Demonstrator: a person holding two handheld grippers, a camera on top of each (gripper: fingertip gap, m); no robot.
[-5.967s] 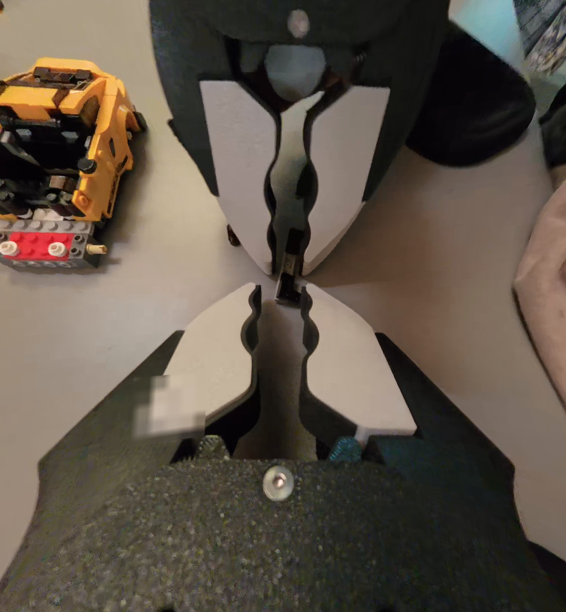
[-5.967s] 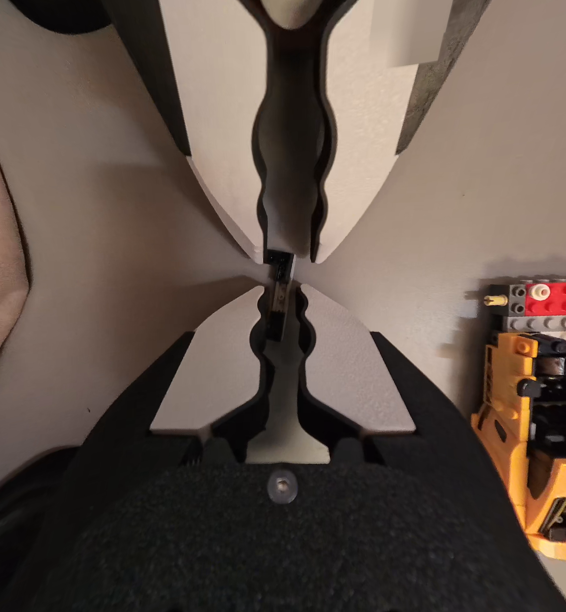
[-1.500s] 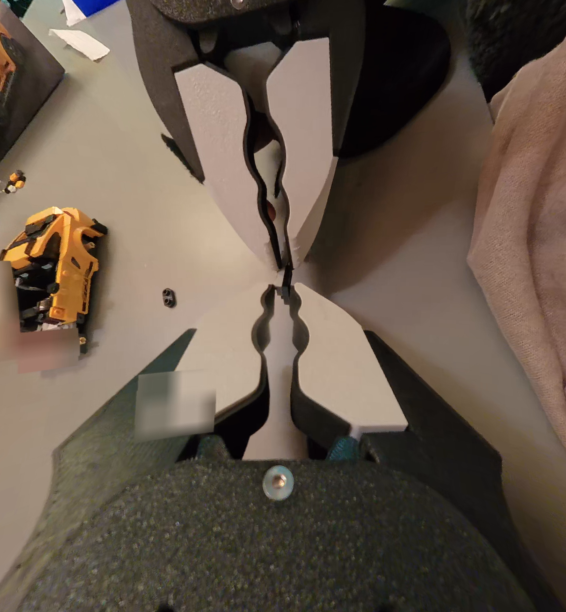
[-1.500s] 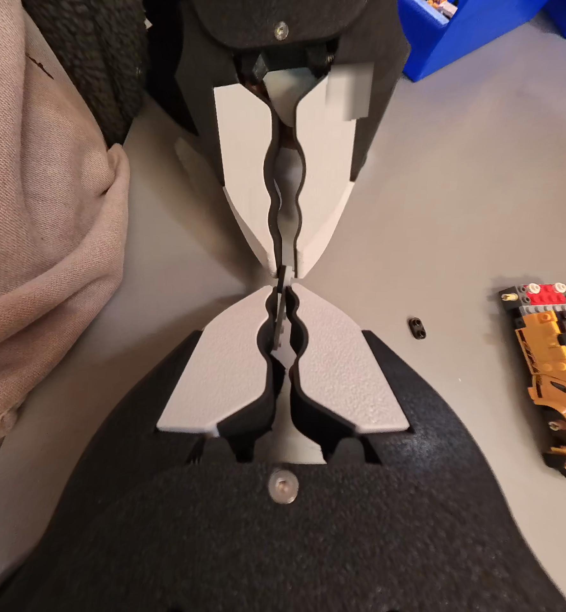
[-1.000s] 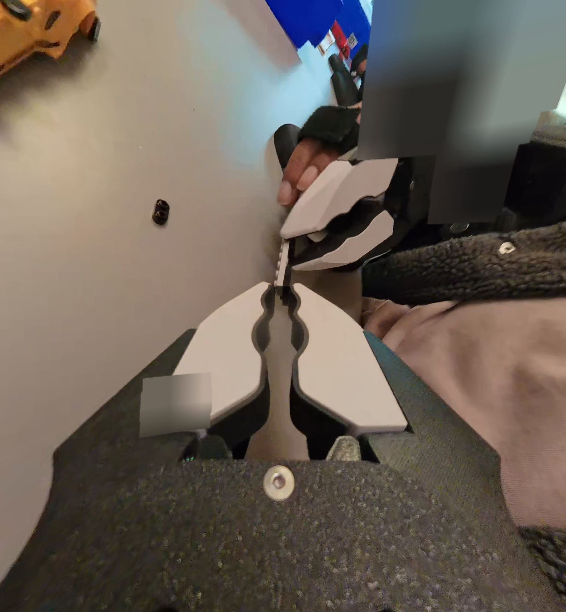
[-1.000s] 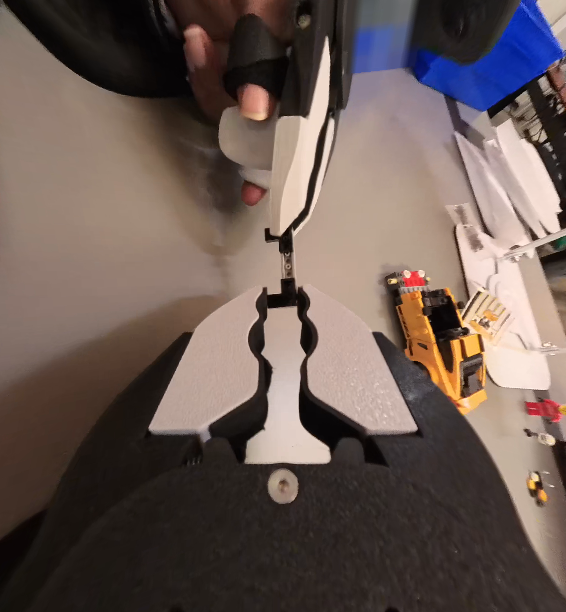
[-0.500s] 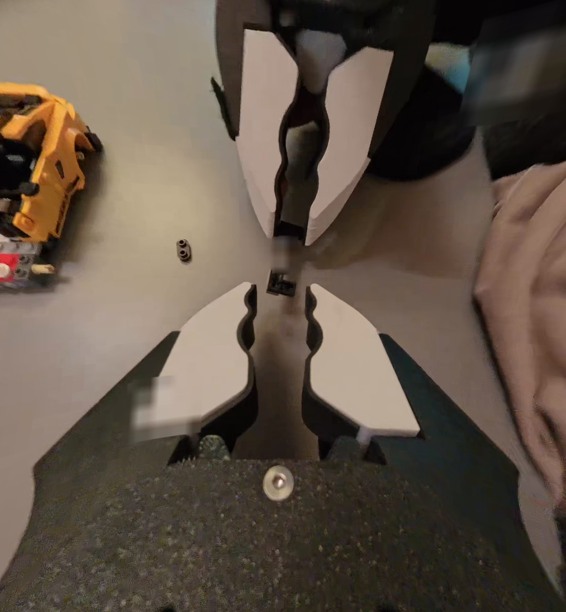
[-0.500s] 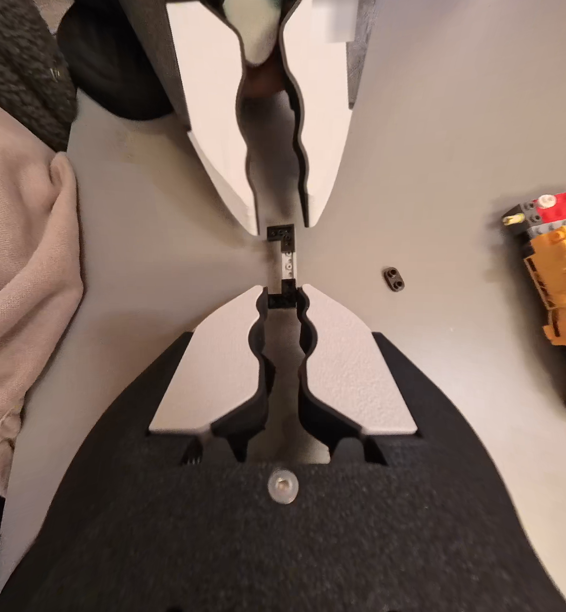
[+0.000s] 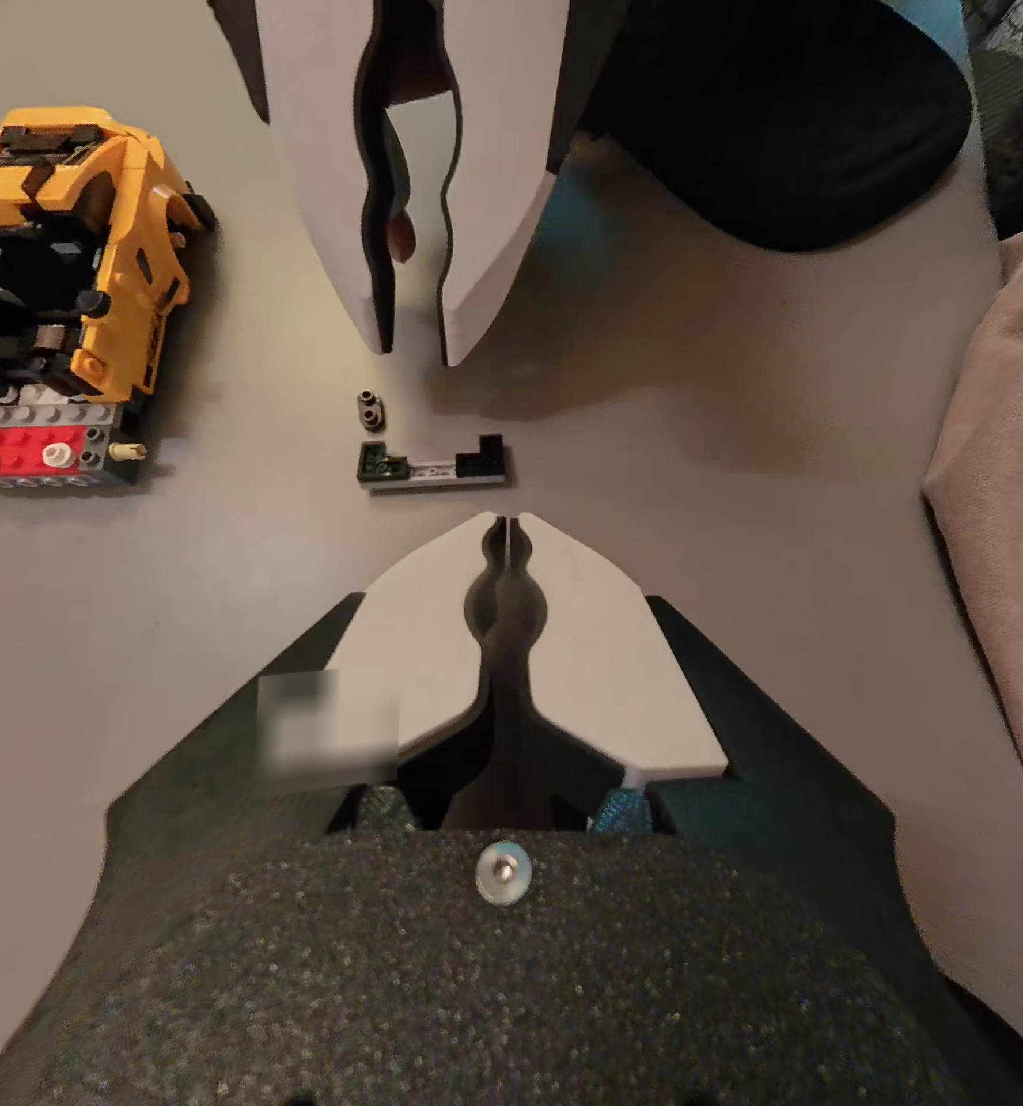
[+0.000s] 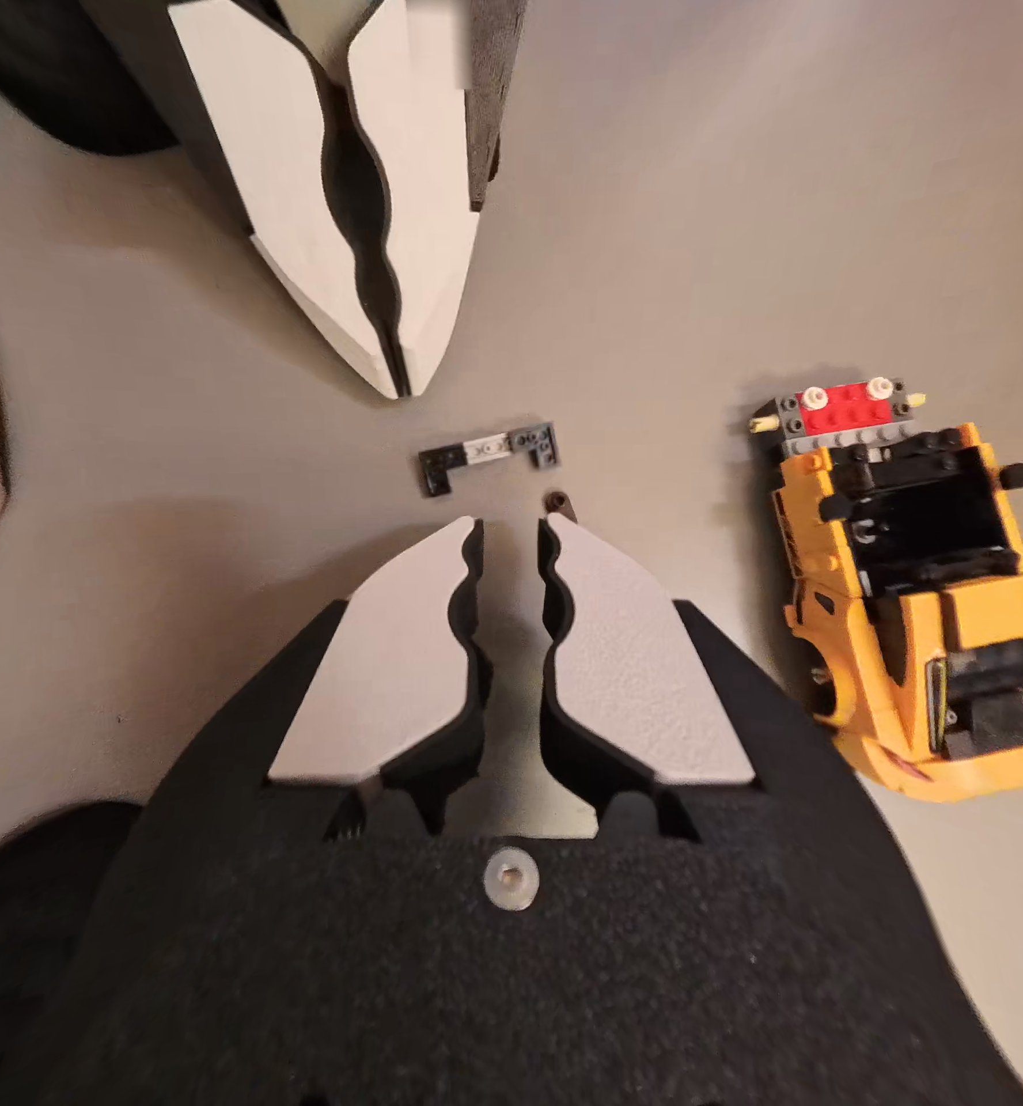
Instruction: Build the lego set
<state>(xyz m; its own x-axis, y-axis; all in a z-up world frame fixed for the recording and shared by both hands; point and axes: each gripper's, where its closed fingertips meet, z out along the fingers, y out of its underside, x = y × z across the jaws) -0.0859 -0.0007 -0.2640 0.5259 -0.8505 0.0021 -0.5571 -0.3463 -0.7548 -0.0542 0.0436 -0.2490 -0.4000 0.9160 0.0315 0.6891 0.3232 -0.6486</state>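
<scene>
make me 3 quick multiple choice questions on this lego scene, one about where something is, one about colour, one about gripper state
1. Where does the small black and grey assembly lie?
A. on the table between the two grippers' tips
B. on top of the car
C. clamped in the right gripper

2. What colour is the brick with two white studs at the end of the yellow lego car?
A. blue
B. red
C. green

3. How do the grippers stand?
A. both shut
B. left open, right shut
C. left shut, right open

Answers:
1 A, it rests flat on the table, free of both grippers.
2 B, the red brick sits at the car's end.
3 C, the left gripper has its tips together on nothing, while the right gripper shows a clear gap.
</scene>
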